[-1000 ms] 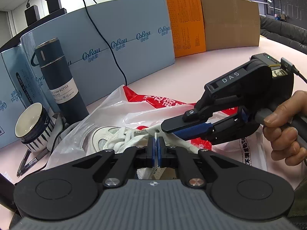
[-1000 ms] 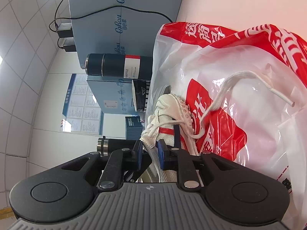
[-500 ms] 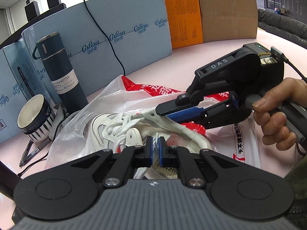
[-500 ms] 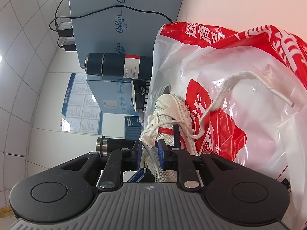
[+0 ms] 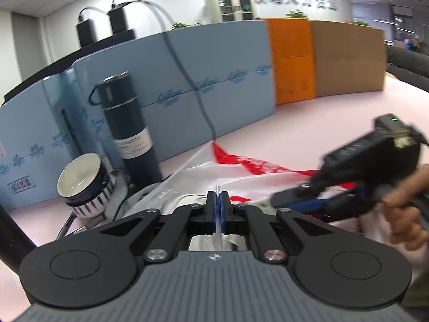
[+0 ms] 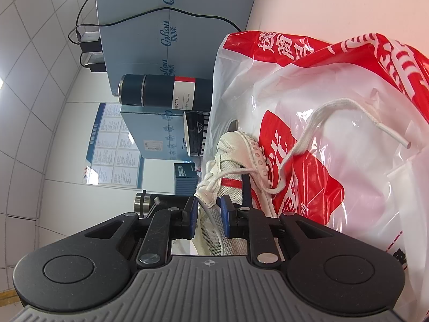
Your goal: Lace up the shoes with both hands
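Observation:
A white mesh shoe [image 6: 236,158] lies on its side on a red-and-white plastic bag [image 6: 335,86]. My right gripper [image 6: 209,206] is shut on the shoe's mesh upper near the collar. One free lace end [image 6: 319,123] trails over the bag and ends in a clear tip. In the blurred left wrist view my left gripper [image 5: 217,201] is shut on the other lace [image 5: 217,189], whose clear tip pokes up between the pads. The right gripper [image 5: 278,202] is low at the right there, held by a hand [image 5: 402,206]. The shoe is mostly hidden under my left gripper's body.
A dark blue vacuum bottle [image 5: 128,134] and a striped cup [image 5: 83,185] stand left of the bag, with pens [image 5: 67,225] beside them. Blue foam panels [image 5: 214,80], an orange board [image 5: 292,61] and cardboard [image 5: 348,59] wall the pink table's far side. A black cable [image 5: 187,75] hangs down.
My left gripper has risen and drawn back with the lace end, so the shoe has dropped out of its view. The right gripper and the shoe have stayed put.

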Demonstrator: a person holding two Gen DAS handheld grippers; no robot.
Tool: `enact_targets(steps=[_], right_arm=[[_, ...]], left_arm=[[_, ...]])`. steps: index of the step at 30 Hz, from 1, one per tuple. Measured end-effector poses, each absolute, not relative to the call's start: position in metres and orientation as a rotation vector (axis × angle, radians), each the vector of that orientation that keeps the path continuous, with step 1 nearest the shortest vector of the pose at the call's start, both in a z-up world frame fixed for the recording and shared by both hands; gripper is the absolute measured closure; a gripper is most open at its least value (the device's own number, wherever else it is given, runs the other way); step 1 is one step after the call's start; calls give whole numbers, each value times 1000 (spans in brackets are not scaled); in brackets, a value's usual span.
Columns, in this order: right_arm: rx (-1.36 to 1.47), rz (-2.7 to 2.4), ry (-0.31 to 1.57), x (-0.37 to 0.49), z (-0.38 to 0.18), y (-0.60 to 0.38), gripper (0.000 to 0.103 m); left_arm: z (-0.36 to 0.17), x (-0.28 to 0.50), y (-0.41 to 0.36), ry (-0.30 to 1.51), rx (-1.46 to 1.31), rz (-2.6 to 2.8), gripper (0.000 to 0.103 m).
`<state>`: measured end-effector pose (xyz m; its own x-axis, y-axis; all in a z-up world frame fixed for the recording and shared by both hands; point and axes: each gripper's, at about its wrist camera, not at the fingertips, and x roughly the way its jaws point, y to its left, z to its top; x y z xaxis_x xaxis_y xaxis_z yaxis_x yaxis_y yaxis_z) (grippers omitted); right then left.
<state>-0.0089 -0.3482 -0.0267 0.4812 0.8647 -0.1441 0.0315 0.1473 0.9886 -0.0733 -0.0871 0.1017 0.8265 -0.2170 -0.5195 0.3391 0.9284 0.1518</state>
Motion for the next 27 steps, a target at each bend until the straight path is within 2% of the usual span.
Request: enact_targets(steps=[4,7,14,17,19,22,27], right_arm=[[1295,731,897,-9,-27,-349,87],[1288,730,895,-10,-26,-350,86],[1288,734,895,-10,-27,-349,86],[1284,734,896,-10,-27,-349,86],[1280,734,896,-9,-26,-349,86],[1278,733,894,-10,-26,-349,85],[1266,736,891,-9,-25,-349,85]], left_arm=[[83,-50,-83,573,155,-292,99],[75,-46,-78,606,93,-303,83],[77,-50,-69,619,42,-317,83],[75,-48,-70,635,34,-337,86],[73,-47,-70,644,14,-361,97],[74,-50,-72,618,11,-369,100],[89,-57,-71,572,8,-407,100]])
